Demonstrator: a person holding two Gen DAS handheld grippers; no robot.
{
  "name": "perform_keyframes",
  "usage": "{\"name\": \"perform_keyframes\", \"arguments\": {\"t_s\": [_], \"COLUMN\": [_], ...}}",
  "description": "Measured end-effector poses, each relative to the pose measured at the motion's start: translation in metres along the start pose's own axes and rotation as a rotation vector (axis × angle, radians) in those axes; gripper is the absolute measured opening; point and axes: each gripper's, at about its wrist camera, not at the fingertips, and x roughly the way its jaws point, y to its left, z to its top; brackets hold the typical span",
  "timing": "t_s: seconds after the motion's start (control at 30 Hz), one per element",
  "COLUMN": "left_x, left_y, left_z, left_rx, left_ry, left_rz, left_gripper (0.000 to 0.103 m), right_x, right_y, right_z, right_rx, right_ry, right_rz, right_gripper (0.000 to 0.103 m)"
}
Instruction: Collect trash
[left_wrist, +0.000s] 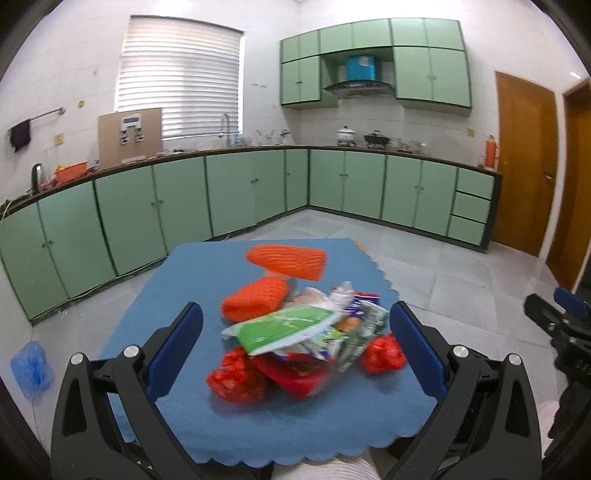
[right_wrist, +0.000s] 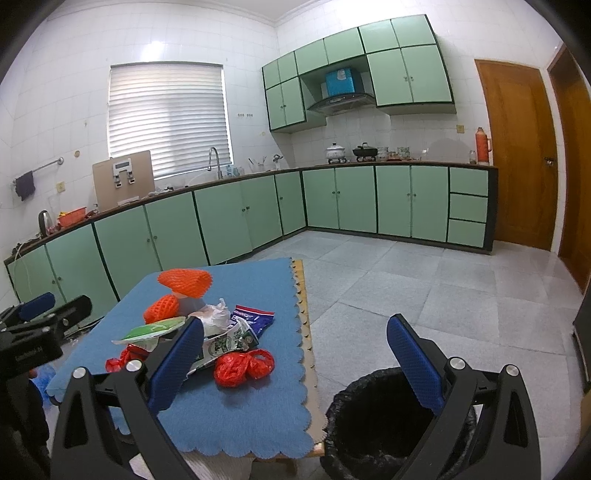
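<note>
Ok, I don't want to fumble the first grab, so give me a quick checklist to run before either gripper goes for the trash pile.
1. Left gripper open and empty: ok.
2. Right gripper open and empty: ok.
3. Left gripper lined up on the pile, green-and-white plastic wrapper between its blue pads: ok.
4. Black-lined round trash bin open, beside the table: ok.
5. Trash all on the blue scalloped mat, none overhanging: ok.
6. Red crumpled plastic bag free of the other wrappers: cannot tell.
</note>
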Motion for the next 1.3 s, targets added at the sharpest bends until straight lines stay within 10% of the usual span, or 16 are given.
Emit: {"name": "perform_keyframes", "arguments": {"t_s": [0.4,1.3], "left_x": [0.048,0.086], "left_y": [0.046,0.063], "left_z": [-0.017,-0.036], "left_rx": [-0.013,-0.036], "left_ry": [0.09,0.165], "left_rz": [0.11,0.08], "left_gripper": [0.098,0.098], "right_x": [0.072,0.138], "right_y": [0.036,0.076], "right_z": [-0.01,-0.029], "right_rx": [-0.06,-0.093], "right_ry": [0.071,0.213], "right_rz": [0.076,0.049], "right_gripper": [0.094,0.089]}}
